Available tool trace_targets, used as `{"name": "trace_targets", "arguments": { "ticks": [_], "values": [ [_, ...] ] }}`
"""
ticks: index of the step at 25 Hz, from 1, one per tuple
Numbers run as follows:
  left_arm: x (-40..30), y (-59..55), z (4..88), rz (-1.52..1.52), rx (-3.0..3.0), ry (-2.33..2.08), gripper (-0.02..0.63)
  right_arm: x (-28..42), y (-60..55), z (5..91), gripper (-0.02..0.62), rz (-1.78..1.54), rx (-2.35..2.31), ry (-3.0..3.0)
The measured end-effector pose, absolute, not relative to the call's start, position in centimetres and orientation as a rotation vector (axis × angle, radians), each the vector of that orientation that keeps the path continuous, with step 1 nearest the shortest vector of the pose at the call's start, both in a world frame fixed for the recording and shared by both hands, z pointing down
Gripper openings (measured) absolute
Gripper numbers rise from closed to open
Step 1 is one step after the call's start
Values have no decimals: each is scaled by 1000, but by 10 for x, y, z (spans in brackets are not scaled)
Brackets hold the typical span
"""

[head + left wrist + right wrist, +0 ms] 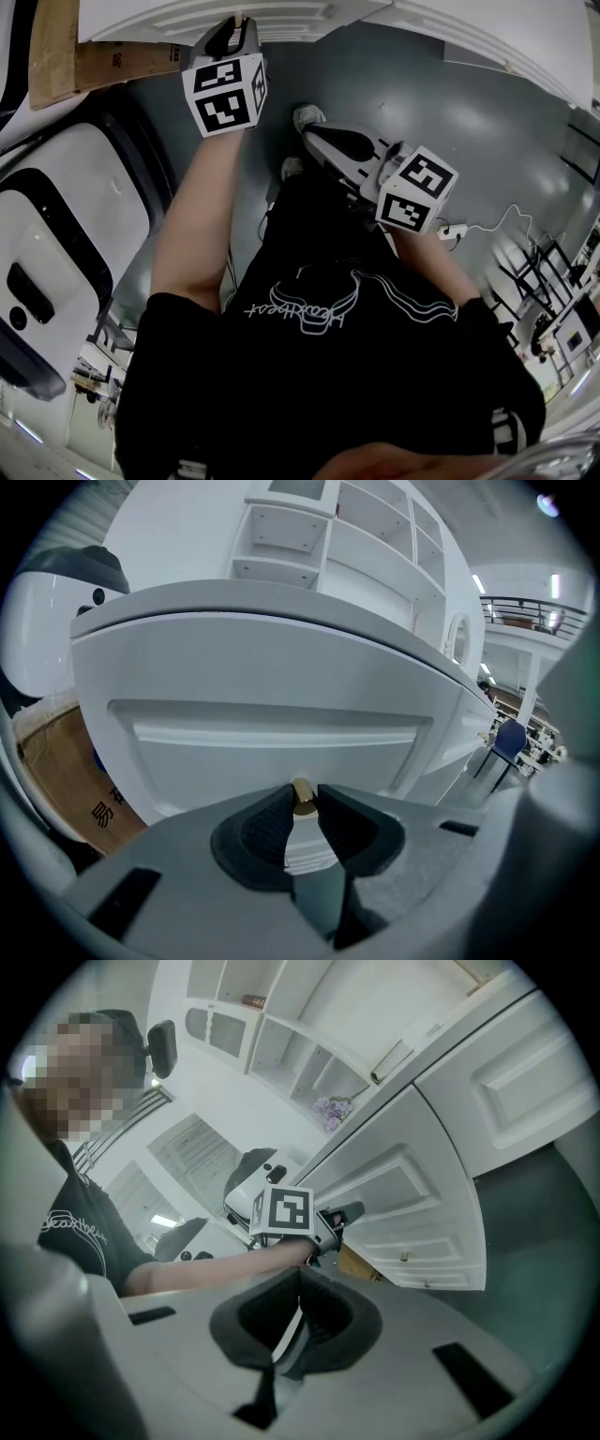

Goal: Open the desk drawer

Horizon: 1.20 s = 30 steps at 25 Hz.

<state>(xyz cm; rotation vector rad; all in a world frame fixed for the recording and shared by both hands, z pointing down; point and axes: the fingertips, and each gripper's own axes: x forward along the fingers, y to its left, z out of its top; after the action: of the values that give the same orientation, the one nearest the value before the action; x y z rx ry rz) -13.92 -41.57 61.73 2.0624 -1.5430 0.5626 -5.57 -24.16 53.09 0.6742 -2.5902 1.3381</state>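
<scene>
The white desk drawer front (272, 733) fills the left gripper view, with a small brass knob (302, 795) at its lower middle. My left gripper (302, 804) is shut on that knob, one dark pad on each side of it. In the head view the left gripper (236, 26) reaches up to the drawer front (281, 19) at the top edge. My right gripper (314, 137) hangs in front of my body over the grey floor, away from the desk. Its jaws (298, 1309) meet at the tips with nothing between them. The right gripper view shows the left gripper's marker cube (284, 1211).
A cardboard box (56, 47) leans beside the desk on the left, next to a large white and black machine (56, 244). A power strip with a cable (455, 231) lies on the floor at right. More drawers with knobs (405, 1257) sit lower on the desk.
</scene>
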Motion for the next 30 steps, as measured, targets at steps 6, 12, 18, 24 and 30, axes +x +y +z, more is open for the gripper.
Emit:
{"name": "trace_targets", "arguments": {
  "ticks": [6, 12, 18, 24, 30],
  "values": [
    [-138, -408, 617, 569, 2073, -1550, 84, -51, -229, 529, 6, 1312, 690, -2608],
    [-139, -400, 618, 561, 2078, -1542, 84, -49, -217, 536, 6, 1319, 710, -2595],
    [-137, -390, 617, 546, 2083, -1535, 84, -50, -207, 537, 6, 1334, 712, -2585],
    [-141, -379, 618, 541, 2090, -1536, 84, -54, -197, 541, 6, 1342, 710, -2575],
    [-141, -368, 620, 541, 2093, -1541, 84, -57, -189, 545, 6, 1351, 688, -2585]
  ]
}}
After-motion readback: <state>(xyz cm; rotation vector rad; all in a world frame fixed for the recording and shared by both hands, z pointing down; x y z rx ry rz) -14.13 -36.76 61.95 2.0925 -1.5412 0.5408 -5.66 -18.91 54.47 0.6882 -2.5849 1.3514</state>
